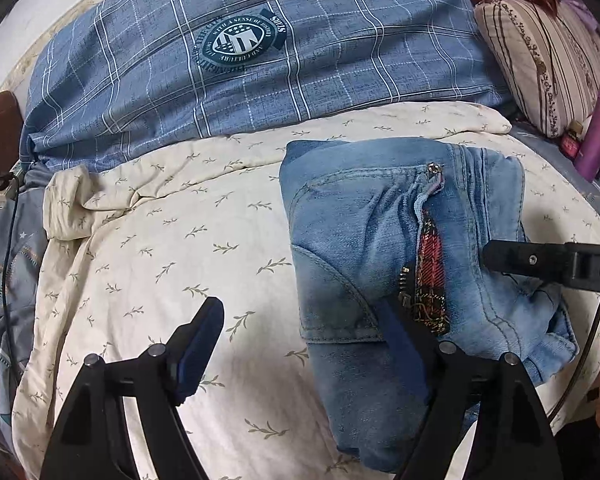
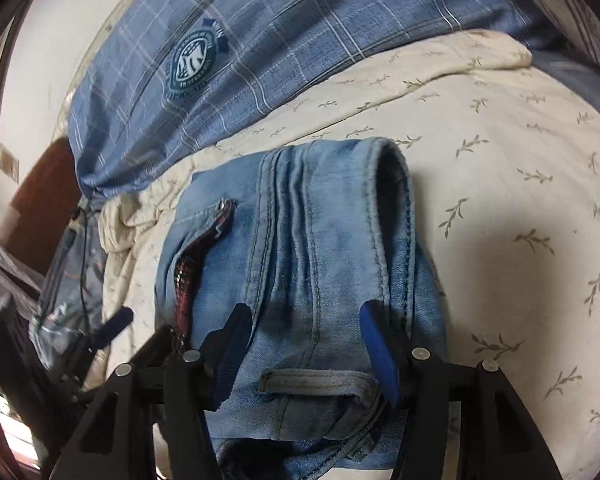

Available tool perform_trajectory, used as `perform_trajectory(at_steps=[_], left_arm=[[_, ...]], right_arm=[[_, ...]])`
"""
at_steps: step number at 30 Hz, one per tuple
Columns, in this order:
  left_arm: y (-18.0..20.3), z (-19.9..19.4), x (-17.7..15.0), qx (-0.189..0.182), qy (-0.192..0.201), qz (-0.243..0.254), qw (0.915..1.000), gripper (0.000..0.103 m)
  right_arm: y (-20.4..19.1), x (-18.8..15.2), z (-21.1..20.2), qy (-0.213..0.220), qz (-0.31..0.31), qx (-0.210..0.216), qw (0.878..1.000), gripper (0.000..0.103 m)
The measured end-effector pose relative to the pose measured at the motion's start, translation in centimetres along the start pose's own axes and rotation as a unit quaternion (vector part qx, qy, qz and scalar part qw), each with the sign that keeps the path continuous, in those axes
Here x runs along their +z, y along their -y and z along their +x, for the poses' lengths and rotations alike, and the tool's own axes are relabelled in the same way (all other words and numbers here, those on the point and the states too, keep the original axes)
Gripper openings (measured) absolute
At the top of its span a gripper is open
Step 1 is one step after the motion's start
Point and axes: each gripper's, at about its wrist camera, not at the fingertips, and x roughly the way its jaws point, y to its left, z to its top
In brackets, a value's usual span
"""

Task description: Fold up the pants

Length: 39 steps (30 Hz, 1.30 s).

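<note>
Light blue jeans (image 1: 380,240) lie folded into a compact bundle on a cream leaf-print sheet (image 1: 160,240); an open zip shows red plaid lining (image 1: 430,264). My left gripper (image 1: 300,328) is open, its left finger over the sheet and its right finger on the bundle's near edge. In the right wrist view the jeans (image 2: 300,260) fill the middle. My right gripper (image 2: 304,352) is open, its jaws straddling the waistband end with a belt loop (image 2: 316,380) between them. The right gripper's black finger (image 1: 540,260) also shows over the jeans in the left wrist view.
A blue checked quilt (image 1: 260,52) with a round badge lies behind the sheet. A striped pillow (image 1: 540,60) and purple items (image 1: 596,132) sit at the far right. A brown headboard (image 2: 40,208) and grey bedding with a cable (image 2: 72,264) are on the left.
</note>
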Motion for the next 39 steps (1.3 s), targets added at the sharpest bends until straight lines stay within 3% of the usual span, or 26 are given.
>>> perform_trajectory(at_steps=[8, 39], left_arm=[[0.3, -0.2, -0.2, 0.013, 0.006, 0.002, 0.9999, 0.081], [-0.2, -0.2, -0.4, 0.001, -0.011, -0.028, 0.9995, 0.081]], right_arm=[[0.2, 0.0, -0.3, 0.002, 0.004, 0.009, 1.0, 0.061], [0.1, -1.3, -1.6, -0.025, -0.004, 0.02, 0.999, 0.061]])
